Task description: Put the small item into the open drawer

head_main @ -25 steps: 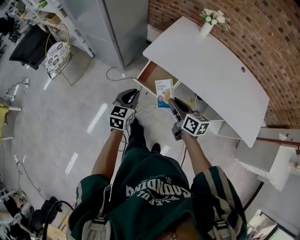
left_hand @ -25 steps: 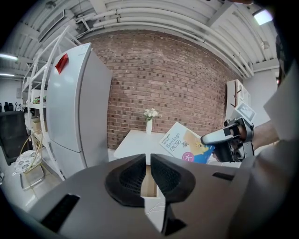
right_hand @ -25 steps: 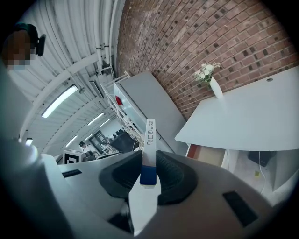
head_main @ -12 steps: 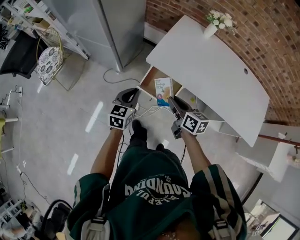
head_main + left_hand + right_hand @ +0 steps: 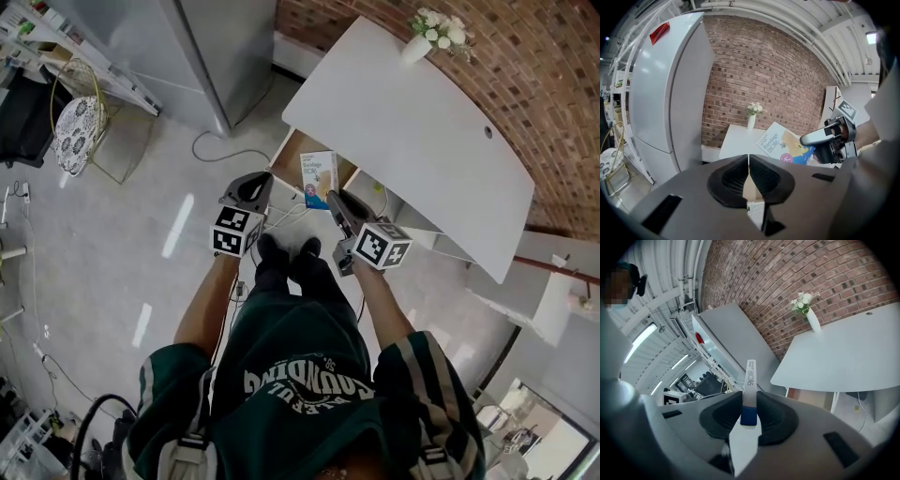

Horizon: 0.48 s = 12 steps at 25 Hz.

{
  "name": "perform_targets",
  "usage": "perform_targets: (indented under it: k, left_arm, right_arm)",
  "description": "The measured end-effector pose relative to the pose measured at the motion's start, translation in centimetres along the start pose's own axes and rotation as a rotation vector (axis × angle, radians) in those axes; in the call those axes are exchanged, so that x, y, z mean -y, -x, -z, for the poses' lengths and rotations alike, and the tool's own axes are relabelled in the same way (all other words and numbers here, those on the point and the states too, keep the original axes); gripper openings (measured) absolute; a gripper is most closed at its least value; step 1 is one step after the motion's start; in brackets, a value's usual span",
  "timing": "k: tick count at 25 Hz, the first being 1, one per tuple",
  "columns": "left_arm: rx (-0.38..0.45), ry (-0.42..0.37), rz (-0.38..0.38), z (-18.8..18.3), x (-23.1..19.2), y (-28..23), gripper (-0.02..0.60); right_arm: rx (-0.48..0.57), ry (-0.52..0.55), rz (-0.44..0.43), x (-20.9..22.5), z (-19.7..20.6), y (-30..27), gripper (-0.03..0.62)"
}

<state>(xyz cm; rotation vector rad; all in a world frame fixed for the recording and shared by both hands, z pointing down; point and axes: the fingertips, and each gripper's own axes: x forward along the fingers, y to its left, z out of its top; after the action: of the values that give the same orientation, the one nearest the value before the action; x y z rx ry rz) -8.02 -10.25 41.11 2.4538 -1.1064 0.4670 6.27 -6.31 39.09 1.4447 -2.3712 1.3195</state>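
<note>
Two tools near the drawer [image 5: 293, 153]: my right tool [image 5: 749, 417] pinches the box [image 5: 750, 380] by its blue end, my left tool [image 5: 749, 174] has its jaws together, holding nothing.

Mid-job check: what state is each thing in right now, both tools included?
Drawer: open, pulled out from under the white desk.
Bandage box: clamped in the right tool, not yet let go.
Right tool: shut on the box.
Left tool: shut, nothing in it.
Vase: upright on the desk, flowers in it.
</note>
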Motion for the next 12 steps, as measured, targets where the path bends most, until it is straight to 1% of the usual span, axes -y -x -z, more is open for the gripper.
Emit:
perform_targets:
  k: [5,12]
  left_arm:
    - [-0.032,0.001,0.004,0.9,-0.1,-1.8,0.023]
    - [-0.072,0.009,-0.012,2.4,-0.8,-3.5,0.023]
  right_arm:
    - [-0.051,0.007,-0.003,1.4,1.4,-1.2,0.11]
    - [-0.077,-0.028,-0.008,3.6,2.5,-3.2,0.11]
